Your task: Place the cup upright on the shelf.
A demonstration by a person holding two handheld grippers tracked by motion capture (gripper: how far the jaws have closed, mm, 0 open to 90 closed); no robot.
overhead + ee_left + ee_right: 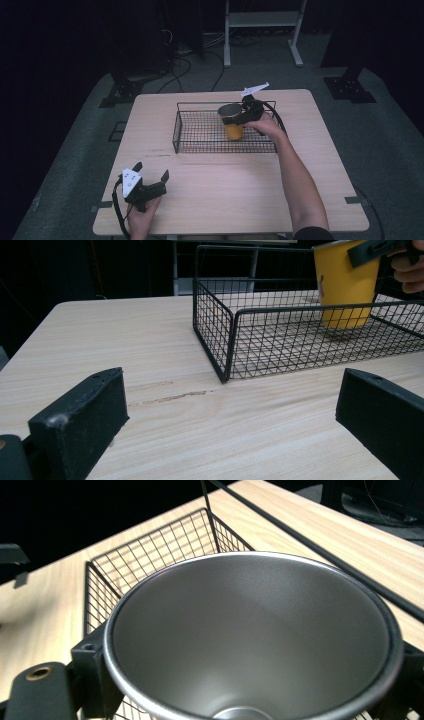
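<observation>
A yellow cup (233,131) with a grey metal inside (250,640) stands upright in the right half of a black wire basket (200,131). My right gripper (235,119) is shut on the cup, one jaw on each side just below its rim. I cannot tell whether the cup's base (342,320) touches the basket floor. My left gripper (151,171) rests low over the table near the front left, open, with bare wood between its jaws (230,410). It faces the basket's near left corner (225,375).
The basket sits at the back middle of the wooden table (225,200). A scuff mark (170,397) lies in front of the basket. Beyond the table stand a white frame (260,30), floor cables (185,65) and two black stand bases (120,92) (350,87).
</observation>
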